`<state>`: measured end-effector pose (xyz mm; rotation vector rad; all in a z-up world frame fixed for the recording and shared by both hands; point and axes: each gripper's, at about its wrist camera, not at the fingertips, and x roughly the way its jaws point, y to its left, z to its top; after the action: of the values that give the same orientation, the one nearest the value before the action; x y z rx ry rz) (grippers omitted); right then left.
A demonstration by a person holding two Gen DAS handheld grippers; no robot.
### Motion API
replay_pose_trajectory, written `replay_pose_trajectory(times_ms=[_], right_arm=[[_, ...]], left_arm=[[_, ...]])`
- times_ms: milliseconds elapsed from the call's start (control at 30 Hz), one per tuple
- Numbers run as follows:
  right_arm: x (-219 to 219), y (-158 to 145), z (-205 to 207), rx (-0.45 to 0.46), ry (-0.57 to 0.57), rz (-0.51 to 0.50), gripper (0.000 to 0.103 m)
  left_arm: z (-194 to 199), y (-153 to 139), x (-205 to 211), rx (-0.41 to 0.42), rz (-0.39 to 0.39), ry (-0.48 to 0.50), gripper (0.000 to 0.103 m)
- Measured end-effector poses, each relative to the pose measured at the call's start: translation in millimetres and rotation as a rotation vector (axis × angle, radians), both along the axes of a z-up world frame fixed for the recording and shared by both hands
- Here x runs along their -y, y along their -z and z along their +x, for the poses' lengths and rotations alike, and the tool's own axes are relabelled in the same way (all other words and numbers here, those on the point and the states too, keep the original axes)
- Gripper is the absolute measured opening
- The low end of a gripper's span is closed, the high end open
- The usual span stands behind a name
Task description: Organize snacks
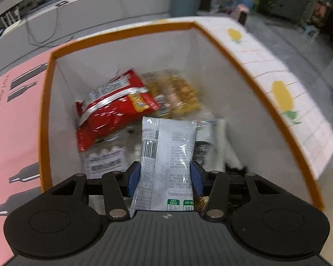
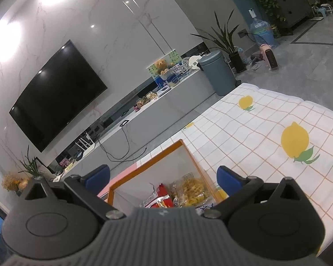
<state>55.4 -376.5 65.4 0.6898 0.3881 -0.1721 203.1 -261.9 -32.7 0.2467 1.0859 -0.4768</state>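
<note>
My left gripper [image 1: 165, 173] is shut on a white snack packet [image 1: 166, 155] with a barcode and holds it over the open orange-rimmed box [image 1: 122, 32]. Inside the box lie a red snack bag [image 1: 113, 110], a clear bag of yellow snacks [image 1: 175, 93] and other clear packets [image 1: 104, 159]. My right gripper [image 2: 164, 177] is open and empty, raised above the same box [image 2: 153, 155]. The red bag [image 2: 159, 197] and the yellow snacks [image 2: 192, 190] show below it.
The box stands on a white lemon-print tablecloth [image 2: 266, 133]. A pink lid or sheet with bottle drawings [image 1: 13, 122] lies left of the box. Beyond are a grey TV cabinet [image 2: 157, 110], a wall TV [image 2: 57, 93] and a grey bin [image 2: 217, 75].
</note>
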Motion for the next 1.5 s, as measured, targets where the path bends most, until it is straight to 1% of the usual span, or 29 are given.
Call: replay_pose_trajectory(times_ms=[67,200,267,333,367,467,500,533,567,600,633,667,700,800,833,867,933,1000,1033,1067,1100,1133,1267,1333,1367,1433,1500], right_arm=[[0.1,0.4,0.1,0.000,0.001,0.001,0.100],[0.9,2.1,2.1,-0.003,0.000,0.009,0.100],[1.3,2.8,2.4,-0.001,-0.010,0.023,0.100],[2.4,3.5,1.1,0.008,-0.015,0.039,0.100],[2.4,3.4,0.4,0.010,-0.014,0.040,0.100],[4.4,3.7,-0.4,0.007,0.002,0.040,0.100],[4.7,4.0,-0.4,0.006,0.004,0.044,0.100],[5.0,4.6,-0.5,0.006,0.004,0.050,0.100],[5.0,5.2,-0.4,0.006,0.004,0.055,0.100],[5.1,6.0,-0.5,0.006,0.002,0.056,0.100],[4.7,6.1,-0.2,0.005,0.002,0.056,0.100],[4.6,6.0,0.2,0.003,0.001,0.054,0.100],[4.3,5.9,0.5,0.002,0.000,0.053,0.100],[5.2,5.8,0.3,0.003,-0.004,0.054,0.100],[5.8,6.2,-0.1,0.004,-0.001,0.057,0.100],[6.4,6.5,-0.1,0.004,0.001,0.061,0.100],[7.9,7.3,-0.1,0.004,0.005,0.070,0.100],[7.8,7.5,0.4,0.004,-0.003,0.069,0.100],[7.7,7.4,0.7,0.002,-0.009,0.064,0.100],[7.8,7.2,0.8,0.000,-0.012,0.060,0.100],[8.2,7.0,0.7,0.000,-0.013,0.056,0.100],[8.9,6.7,0.1,0.001,-0.010,0.055,0.100],[11.5,4.9,-3.0,0.026,-0.004,0.077,0.100],[11.5,2.1,-6.0,0.035,-0.008,0.076,0.100],[11.4,-0.6,-8.3,0.037,-0.007,0.069,0.100],[11.6,-9.7,-15.3,0.048,0.012,0.039,0.100],[13.0,-18.3,-23.9,0.064,0.039,0.029,0.100]], left_arm=[[7.3,3.9,-0.6,-0.022,0.010,-0.006,0.056],[23.1,3.3,-6.5,-0.067,-0.018,-0.021,0.057],[25.2,0.7,-4.6,-0.037,-0.017,0.016,0.058],[23.9,-0.7,-3.3,0.002,0.010,0.044,0.066],[24.0,-2.0,-3.0,0.003,0.014,0.047,0.067],[19.2,-6.5,-7.1,0.007,-0.025,0.053,0.068],[18.0,-7.5,-8.6,0.000,-0.046,0.056,0.067],[18.4,-8.2,-9.6,-0.021,-0.073,0.056,0.063],[19.6,-8.3,-10.7,-0.048,-0.106,0.048,0.057],[22.0,-7.5,-11.6,-0.087,-0.145,0.040,0.049],[25.3,-6.3,-11.9,-0.135,-0.184,0.033,0.045],[27.2,-5.6,-12.1,-0.175,-0.228,0.020,0.045],[28.1,-5.7,-11.8,-0.188,-0.258,0.008,0.045],[29.1,-9.3,-8.3,-0.185,-0.330,-0.022,0.047],[30.9,-8.8,-6.9,-0.194,-0.353,-0.030,0.047],[32.9,-7.5,-5.0,-0.221,-0.384,-0.041,0.047],[37.3,-3.1,-0.7,-0.276,-0.426,-0.066,0.047],[36.3,-4.3,3.6,-0.288,-0.463,-0.063,0.047],[35.5,-6.5,5.5,-0.284,-0.477,-0.051,0.050],[34.1,-10.2,6.5,-0.273,-0.479,-0.044,0.053],[32.1,-16.1,7.5,-0.254,-0.473,-0.036,0.061],[29.8,-21.9,8.5,-0.226,-0.464,-0.028,0.066],[12.5,-50.9,2.0,-0.074,-0.399,-0.015,0.073],[-0.5,-63.9,-4.6,-0.001,-0.387,-0.015,0.075],[-7.2,-69.4,-8.4,0.038,-0.384,-0.020,0.077],[-20.4,-79.7,-16.8,0.114,-0.368,-0.037,0.085],[-33.5,-90.2,-24.9,0.182,-0.333,-0.069,0.087]])
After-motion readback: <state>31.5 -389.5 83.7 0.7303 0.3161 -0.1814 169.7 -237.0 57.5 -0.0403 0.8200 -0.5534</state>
